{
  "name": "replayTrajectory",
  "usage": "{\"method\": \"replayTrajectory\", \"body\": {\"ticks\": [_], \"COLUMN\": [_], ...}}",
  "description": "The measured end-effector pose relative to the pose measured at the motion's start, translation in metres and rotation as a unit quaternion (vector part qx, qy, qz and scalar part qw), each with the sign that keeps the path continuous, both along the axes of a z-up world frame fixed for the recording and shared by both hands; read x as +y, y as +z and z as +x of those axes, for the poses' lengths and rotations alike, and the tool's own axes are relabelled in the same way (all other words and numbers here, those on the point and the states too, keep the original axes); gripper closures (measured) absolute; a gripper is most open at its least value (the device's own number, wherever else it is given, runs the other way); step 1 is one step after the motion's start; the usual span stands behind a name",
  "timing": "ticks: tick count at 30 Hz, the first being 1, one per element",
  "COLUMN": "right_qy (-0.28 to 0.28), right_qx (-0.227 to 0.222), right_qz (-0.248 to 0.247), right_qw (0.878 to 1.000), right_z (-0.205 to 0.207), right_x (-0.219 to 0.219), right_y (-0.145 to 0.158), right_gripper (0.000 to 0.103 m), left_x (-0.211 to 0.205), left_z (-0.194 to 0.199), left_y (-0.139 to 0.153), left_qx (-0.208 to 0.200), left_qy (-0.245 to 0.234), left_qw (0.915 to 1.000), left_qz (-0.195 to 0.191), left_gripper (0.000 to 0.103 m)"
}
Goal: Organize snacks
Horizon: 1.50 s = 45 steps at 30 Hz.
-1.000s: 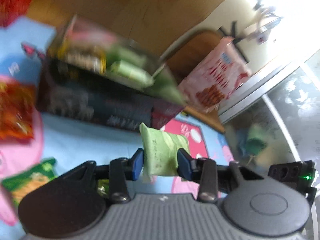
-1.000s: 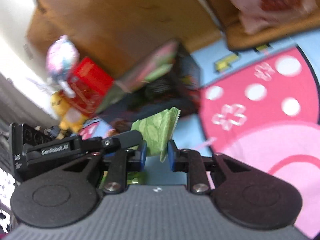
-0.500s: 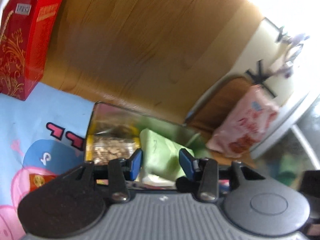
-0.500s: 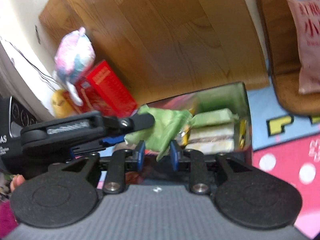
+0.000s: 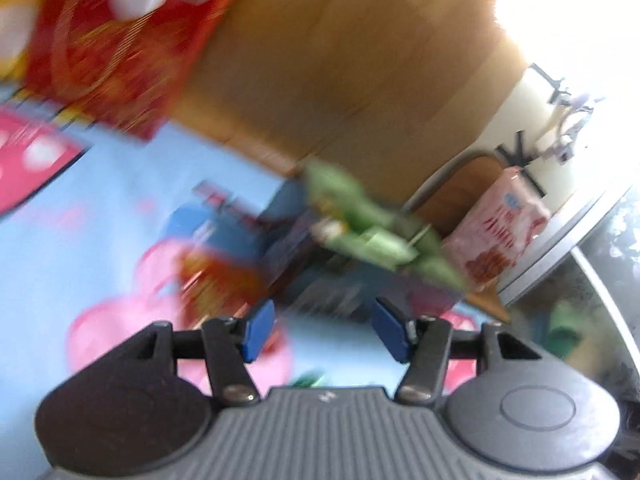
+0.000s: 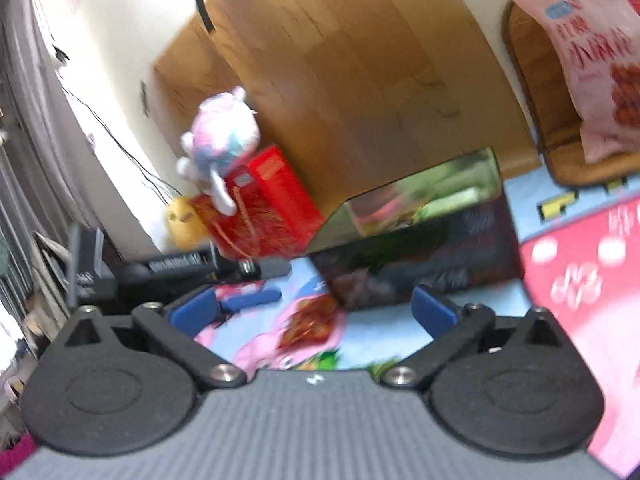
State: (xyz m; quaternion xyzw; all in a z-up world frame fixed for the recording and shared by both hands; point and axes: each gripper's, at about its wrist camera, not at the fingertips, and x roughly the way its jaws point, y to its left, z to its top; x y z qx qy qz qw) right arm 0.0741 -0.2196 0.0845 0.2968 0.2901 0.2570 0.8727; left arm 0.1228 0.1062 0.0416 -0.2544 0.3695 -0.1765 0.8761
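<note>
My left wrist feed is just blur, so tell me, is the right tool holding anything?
Observer: No. The right tool is open, with nothing between its fingers.
Operator: What is that white smear on the red carton?
Observer: A plush toy sitting on top of the red carton.
Operator: Is any snack left outside the box?
Observer: Yes, a red bag lies flat on the mat, just in front of the box.
</note>
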Motion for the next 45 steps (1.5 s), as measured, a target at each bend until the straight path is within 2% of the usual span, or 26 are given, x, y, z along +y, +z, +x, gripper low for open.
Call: {"method": "replayTrajectory", "body": {"ticks": [2, 3, 4, 5, 7, 10, 12, 14, 16, 17, 18, 21, 23, 25, 27, 30, 32, 33, 36, 40, 45], "right_qy": [0.055, 0.067, 0.068, 0.066, 0.071, 0.105, 0.122, 0.132, 0.145, 0.156, 0.168, 0.196, 0.194, 0.183, 0.180, 0.183, 0.180, 0.176, 0.163, 0.128, 0.062], "right_qx": [0.056, 0.059, 0.046, 0.027, 0.004, -0.003, -0.001, -0.007, 0.005, 0.021, 0.039, 0.037, 0.028, 0.023, 0.017, 0.010, 0.003, 0.001, 0.000, -0.035, -0.062], "right_qz": [0.021, 0.010, -0.019, -0.070, -0.144, -0.188, -0.216, -0.228, -0.230, -0.222, -0.210, -0.187, -0.187, -0.206, -0.229, -0.231, -0.235, -0.240, -0.235, -0.219, -0.215], "right_qw": [0.997, 0.996, 0.996, 0.995, 0.987, 0.977, 0.969, 0.965, 0.962, 0.962, 0.962, 0.962, 0.963, 0.961, 0.956, 0.955, 0.955, 0.955, 0.958, 0.967, 0.973], "right_z": [0.005, 0.007, 0.006, 0.007, 0.006, 0.011, 0.017, 0.022, 0.024, 0.026, 0.025, 0.006, -0.004, -0.009, -0.013, -0.014, -0.014, -0.012, -0.007, 0.002, 0.044], "right_x": [0.009, 0.014, 0.020, 0.030, 0.045, 0.060, 0.069, 0.074, 0.076, 0.077, 0.078, 0.080, 0.080, 0.080, 0.084, 0.087, 0.091, 0.092, 0.089, 0.076, 0.059], "right_y": [-0.012, -0.014, -0.013, -0.011, -0.010, -0.020, -0.027, -0.032, -0.035, -0.037, -0.040, -0.037, -0.034, -0.035, -0.037, -0.037, -0.038, -0.038, -0.033, -0.012, 0.015], "right_gripper": [0.000, 0.000, 0.000, 0.001, 0.009, 0.019, 0.033, 0.038, 0.053, 0.065, 0.067, 0.067, 0.067, 0.067, 0.066, 0.065, 0.066, 0.072, 0.072, 0.072, 0.072], "left_x": [0.014, 0.019, 0.024, 0.027, 0.027, 0.021, 0.015, 0.008, 0.003, 0.000, 0.000, 0.003, 0.011, 0.016, 0.014, 0.005, 0.000, -0.003, -0.007, -0.012, -0.043], "left_z": [-0.013, -0.020, -0.026, -0.031, -0.039, -0.046, -0.044, -0.042, -0.042, -0.042, -0.044, -0.047, -0.049, -0.052, -0.054, -0.058, -0.061, -0.062, -0.060, -0.048, -0.010], "left_y": [-0.014, -0.021, -0.026, -0.030, -0.034, -0.037, -0.040, -0.041, -0.044, -0.044, -0.044, -0.041, -0.040, -0.037, -0.034, -0.035, -0.041, -0.041, -0.030, 0.002, 0.047], "left_qx": [0.022, 0.029, 0.035, 0.040, 0.046, 0.049, 0.052, 0.055, 0.053, 0.051, 0.048, 0.042, 0.045, 0.037, 0.029, 0.029, 0.029, 0.028, 0.029, -0.018, -0.088], "left_qy": [0.007, 0.009, 0.011, 0.011, 0.005, -0.012, -0.026, -0.035, -0.042, -0.043, -0.041, -0.039, -0.044, -0.045, -0.049, -0.059, -0.059, -0.058, -0.056, -0.067, -0.072], "left_qw": [0.9997, 0.9993, 0.9988, 0.9984, 0.9980, 0.9974, 0.9968, 0.9964, 0.9964, 0.9966, 0.9971, 0.9980, 0.9968, 0.9970, 0.9979, 0.9979, 0.9978, 0.9978, 0.9977, 0.9974, 0.9924], "left_qz": [-0.013, -0.023, -0.032, -0.038, -0.044, -0.052, -0.055, -0.054, -0.051, -0.048, -0.042, -0.027, -0.049, -0.051, -0.032, 0.006, 0.009, 0.015, 0.022, 0.019, 0.048], "left_gripper": [0.048, 0.048, 0.048, 0.048, 0.050, 0.050, 0.050, 0.050, 0.051, 0.051, 0.053, 0.055, 0.055, 0.055, 0.055, 0.056, 0.061, 0.062, 0.062, 0.062, 0.062]}}
